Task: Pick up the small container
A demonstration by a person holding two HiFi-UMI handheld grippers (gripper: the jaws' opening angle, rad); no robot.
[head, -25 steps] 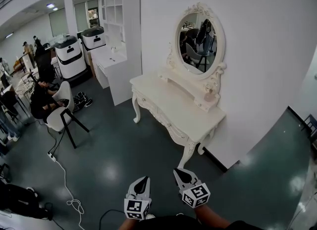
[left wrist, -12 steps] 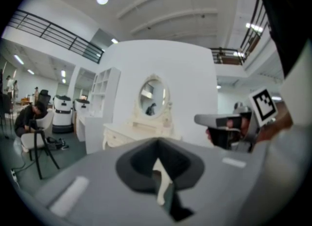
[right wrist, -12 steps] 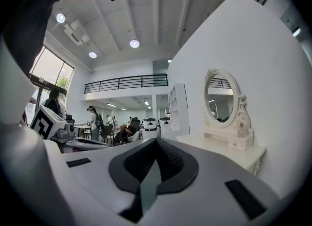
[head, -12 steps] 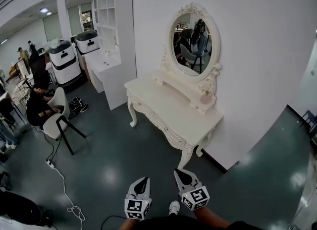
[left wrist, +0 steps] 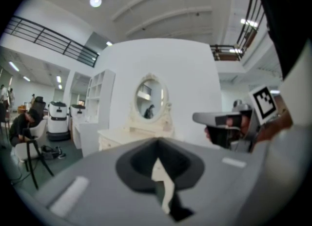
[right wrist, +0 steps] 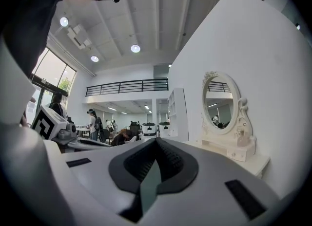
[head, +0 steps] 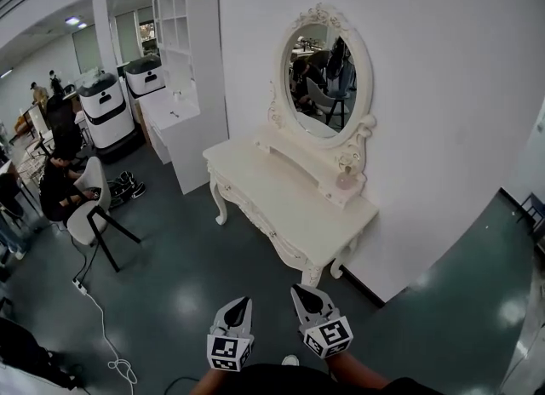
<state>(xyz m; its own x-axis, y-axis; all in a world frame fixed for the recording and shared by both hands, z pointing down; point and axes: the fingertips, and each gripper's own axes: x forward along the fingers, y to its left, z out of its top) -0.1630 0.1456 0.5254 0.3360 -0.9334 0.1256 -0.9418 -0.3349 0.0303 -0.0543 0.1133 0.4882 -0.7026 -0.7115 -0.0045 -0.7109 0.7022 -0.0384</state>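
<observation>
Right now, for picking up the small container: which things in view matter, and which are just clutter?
Job:
- small pinkish container, on the raised shelf of the dressing table
- left gripper and right gripper, both shut, empty

Lying about:
- oval mirror
- white shelf unit
- chair
- seated person
- floor cable

Bright ceiling lights, fisheye edges
</observation>
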